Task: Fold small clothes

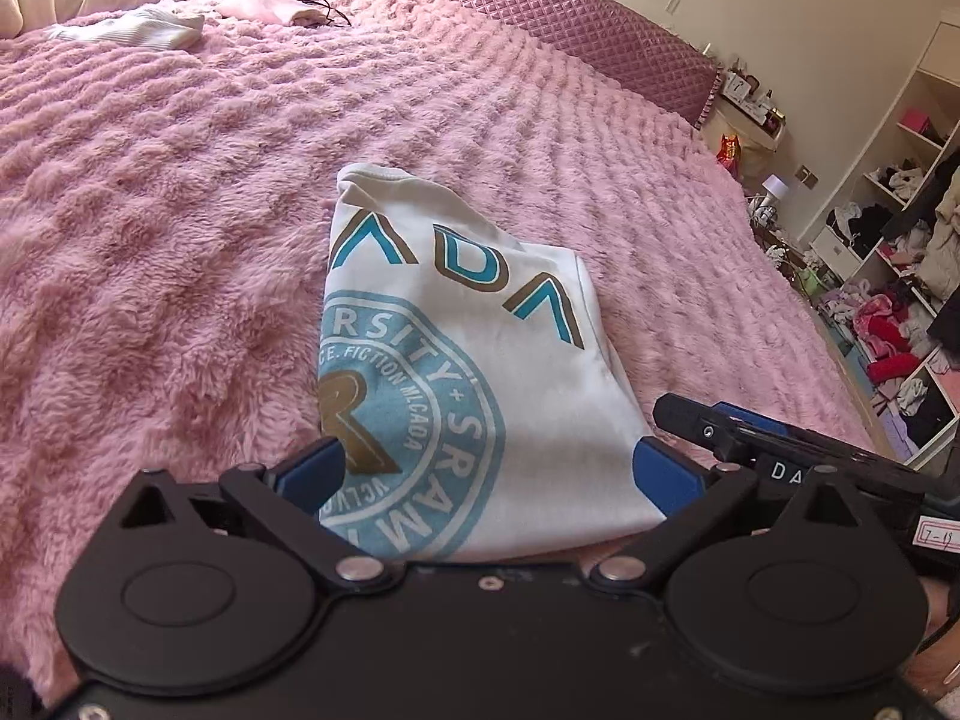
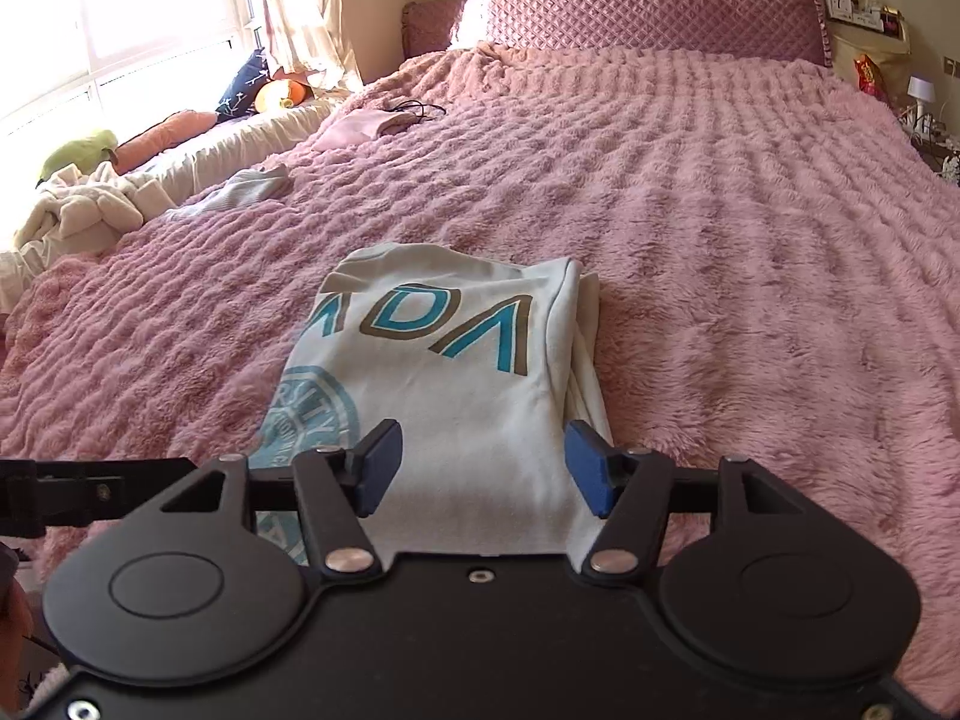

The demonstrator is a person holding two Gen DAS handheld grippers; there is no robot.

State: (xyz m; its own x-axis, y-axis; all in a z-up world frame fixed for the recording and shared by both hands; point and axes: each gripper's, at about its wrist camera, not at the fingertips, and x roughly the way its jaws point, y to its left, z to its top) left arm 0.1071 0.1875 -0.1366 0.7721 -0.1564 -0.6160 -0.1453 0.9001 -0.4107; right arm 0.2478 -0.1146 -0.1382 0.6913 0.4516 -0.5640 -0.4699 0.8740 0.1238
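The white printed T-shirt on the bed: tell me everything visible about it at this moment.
The white T-shirt looks like soft cotton knit, printed with teal-and-brown block letters and a round light-blue seal with a brown letter. It lies folded into a narrow stack, layered edges showing along its right side, flat on the fluffy pink blanket. Both the left gripper and right gripper are open, fingers straddling its near end without pressing it.
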